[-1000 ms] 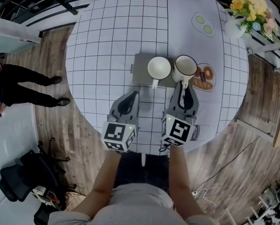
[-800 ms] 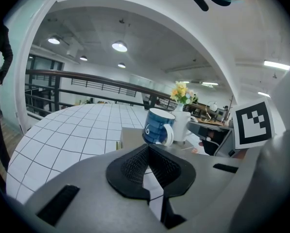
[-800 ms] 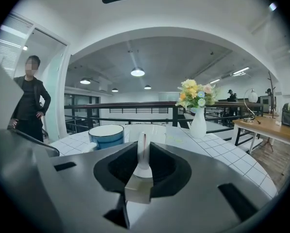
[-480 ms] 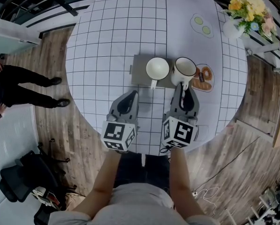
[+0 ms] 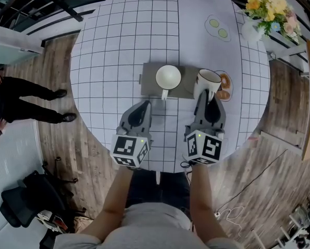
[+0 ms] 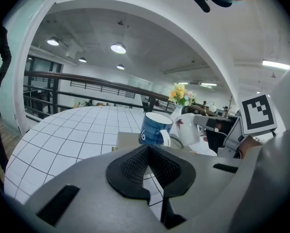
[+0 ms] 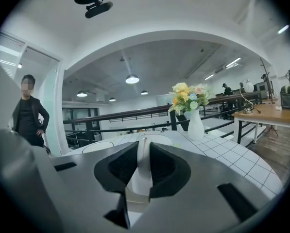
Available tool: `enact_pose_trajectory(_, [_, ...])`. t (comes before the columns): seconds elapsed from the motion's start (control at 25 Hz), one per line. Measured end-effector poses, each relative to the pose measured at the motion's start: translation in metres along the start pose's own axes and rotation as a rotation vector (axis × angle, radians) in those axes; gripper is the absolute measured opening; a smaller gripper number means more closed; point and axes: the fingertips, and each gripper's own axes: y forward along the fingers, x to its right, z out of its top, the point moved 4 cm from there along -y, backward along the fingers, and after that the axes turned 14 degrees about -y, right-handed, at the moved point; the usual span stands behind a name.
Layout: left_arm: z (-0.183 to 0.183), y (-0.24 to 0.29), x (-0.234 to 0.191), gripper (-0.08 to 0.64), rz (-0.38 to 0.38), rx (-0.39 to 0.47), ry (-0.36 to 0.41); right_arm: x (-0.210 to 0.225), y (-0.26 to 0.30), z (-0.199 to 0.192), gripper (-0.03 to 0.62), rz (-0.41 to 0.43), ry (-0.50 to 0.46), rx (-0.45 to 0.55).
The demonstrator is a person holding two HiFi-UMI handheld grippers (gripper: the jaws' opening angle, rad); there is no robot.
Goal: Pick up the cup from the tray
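A grey tray [image 5: 148, 82] lies mid-table with a blue, white-lined cup [image 5: 168, 78] standing on it. A white cup [image 5: 209, 82] with a dark rim hangs just off the tray's right end, above a doughnut plate. My right gripper [image 5: 206, 98] is shut on this cup's handle [image 7: 143, 165]; its jaws have just been closing further on it. My left gripper [image 5: 139, 112] is shut and empty, low over the table in front of the tray. In the left gripper view the blue cup [image 6: 154, 128] stands ahead of the left gripper [image 6: 148, 153], with the white cup [image 6: 187, 129] to its right.
A plate with doughnuts [image 5: 226, 88] lies right of the tray, and a small plate [image 5: 217, 28] with green slices sits further back. A vase of flowers [image 5: 269, 10] stands at the table's far right edge. A person [image 5: 19, 93] stands on the wooden floor to the left.
The right gripper has lifted the white cup and carried it to the right, off the tray's end toward the doughnut plate. The left gripper has kept still.
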Motion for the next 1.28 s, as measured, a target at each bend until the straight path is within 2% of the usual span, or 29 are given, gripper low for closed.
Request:
enact_pose_trajectory(0.32, [0.001,0.007,0.008,0.006,-0.01,0.001,0.009,0.046,-0.002,0.006,0.052,-0.081,0.032,0.03])
enact_pose_trajectory(0.68, [0.004,0.017,0.009,0.005,-0.001,0.007,0.015,0.106,0.02,-0.037,0.052,-0.143,0.048,-0.05])
enact_pose_trajectory(1.04, [0.002,0.023,0.012,0.005,0.013,0.002,0.026,0.123,0.05,-0.078,0.052,-0.131,0.046,-0.101])
enact_pose_trajectory(1.28, [-0.002,0.025,0.013,0.006,0.024,-0.002,0.026,0.12,0.045,-0.089,0.052,-0.133,0.045,-0.052])
